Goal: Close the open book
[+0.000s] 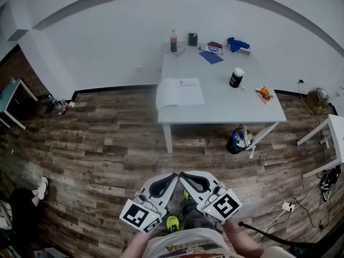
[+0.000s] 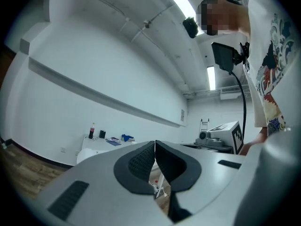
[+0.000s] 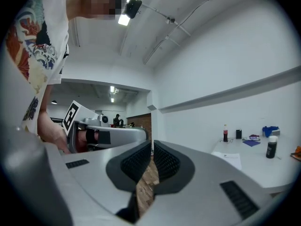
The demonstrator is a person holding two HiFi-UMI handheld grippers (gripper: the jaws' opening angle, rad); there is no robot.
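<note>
An open white book (image 1: 180, 92) lies on the front left part of a white table (image 1: 226, 104), one page hanging over the left edge. It also shows in the right gripper view as the book (image 3: 231, 158), flat on the table (image 3: 268, 171). Both grippers are held close to the person's body, well short of the table, above the wooden floor. My left gripper (image 1: 173, 176) (image 2: 154, 143) is shut with nothing in it. My right gripper (image 1: 184, 176) (image 3: 152, 144) is shut too, and empty. The two tips almost meet.
On the table stand a cola bottle (image 1: 173, 41), a black cup (image 1: 192, 39), a black canister with a white lid (image 1: 236, 78), a blue cloth (image 1: 236, 44) and a blue notebook (image 1: 211, 57). A bag (image 1: 239, 140) sits under the table. A second white table (image 1: 336, 133) is at right.
</note>
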